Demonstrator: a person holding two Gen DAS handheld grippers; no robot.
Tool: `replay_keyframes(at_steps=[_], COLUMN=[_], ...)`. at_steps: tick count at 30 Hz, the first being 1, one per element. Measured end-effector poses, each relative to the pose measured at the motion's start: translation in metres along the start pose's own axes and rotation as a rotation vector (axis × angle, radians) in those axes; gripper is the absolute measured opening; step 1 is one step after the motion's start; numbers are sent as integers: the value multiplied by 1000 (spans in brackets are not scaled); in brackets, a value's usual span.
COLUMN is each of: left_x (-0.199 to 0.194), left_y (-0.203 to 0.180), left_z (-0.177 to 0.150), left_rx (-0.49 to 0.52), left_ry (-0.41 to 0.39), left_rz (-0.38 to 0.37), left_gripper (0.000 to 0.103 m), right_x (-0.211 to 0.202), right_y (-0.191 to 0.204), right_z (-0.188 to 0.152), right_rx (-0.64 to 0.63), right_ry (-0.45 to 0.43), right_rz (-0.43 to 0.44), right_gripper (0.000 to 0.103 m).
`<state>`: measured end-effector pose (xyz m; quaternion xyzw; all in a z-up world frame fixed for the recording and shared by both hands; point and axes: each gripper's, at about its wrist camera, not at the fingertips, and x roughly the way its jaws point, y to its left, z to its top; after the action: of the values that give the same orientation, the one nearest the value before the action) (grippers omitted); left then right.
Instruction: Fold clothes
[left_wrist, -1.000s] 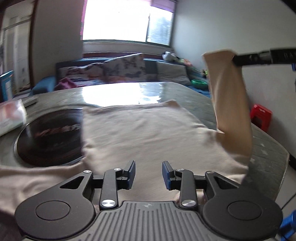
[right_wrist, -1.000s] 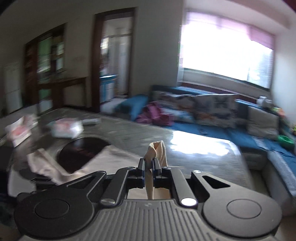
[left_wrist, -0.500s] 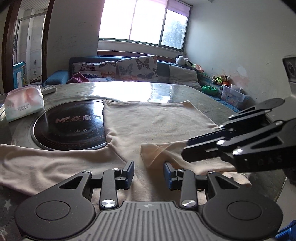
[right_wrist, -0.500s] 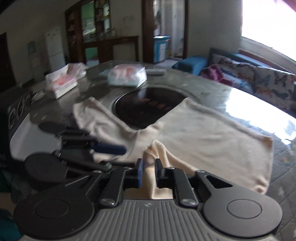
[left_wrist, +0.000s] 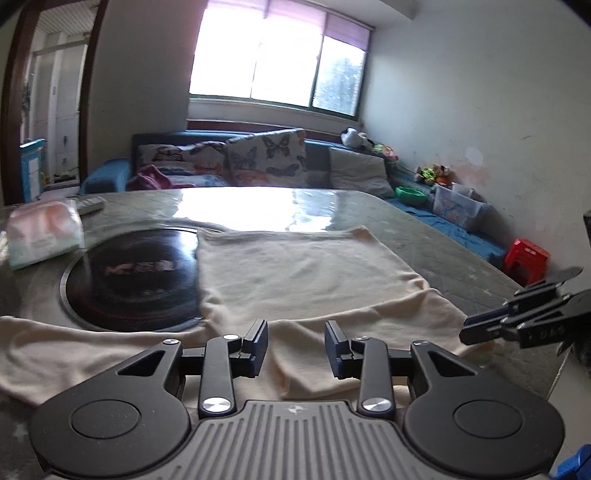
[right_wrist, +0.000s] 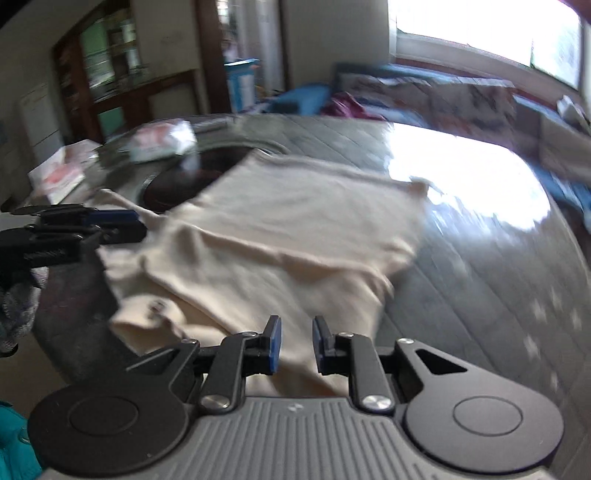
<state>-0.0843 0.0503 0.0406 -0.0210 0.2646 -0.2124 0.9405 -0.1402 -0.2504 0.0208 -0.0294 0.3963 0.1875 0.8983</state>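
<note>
A cream long-sleeved top lies flat on the round grey table. One sleeve is folded in across its near part. My left gripper hovers open over the top's near edge, holding nothing. In the left wrist view my right gripper juts in from the right, over the top's right corner. In the right wrist view the right gripper stands open above the folded cream top, nothing between its pads. There the left gripper reaches in from the left, and the other sleeve trails toward it.
A black round hob is set into the table, partly under the top. A tissue pack lies at the far left, another pack beside it. A red stool stands off the table's right edge, and a sofa lines the far wall.
The right gripper brought the raised sleeve down across the top, opened and let it go, then drew back to the right. The left gripper stayed open near the front edge.
</note>
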Motion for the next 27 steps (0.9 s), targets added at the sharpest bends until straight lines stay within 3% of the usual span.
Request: replay_keyframes(at_steps=[6,11,16,21,27], left_x=[20,29,44,61,49], left_y=[-9,-10,-18,-8,-4], left_z=[-1,3,11,2,4], left_rx=[34,45,47,47,33], left_ry=[46,61,58,114,85], left_rz=[-11,-9,-42,11,15], left_gripper=[34,34,33,25,22], right_x=[-2,-10,13,37,21], right_y=[-16,-18,-27,-39,-35], right_z=[-11,9,26,21,18], right_rx=[26,-15,-8,22,-10], right_ry=[24,-46,-72,-41,-56], right_rz=[5,1,-2,-20,-47], right_gripper=[18,18,18,17,18])
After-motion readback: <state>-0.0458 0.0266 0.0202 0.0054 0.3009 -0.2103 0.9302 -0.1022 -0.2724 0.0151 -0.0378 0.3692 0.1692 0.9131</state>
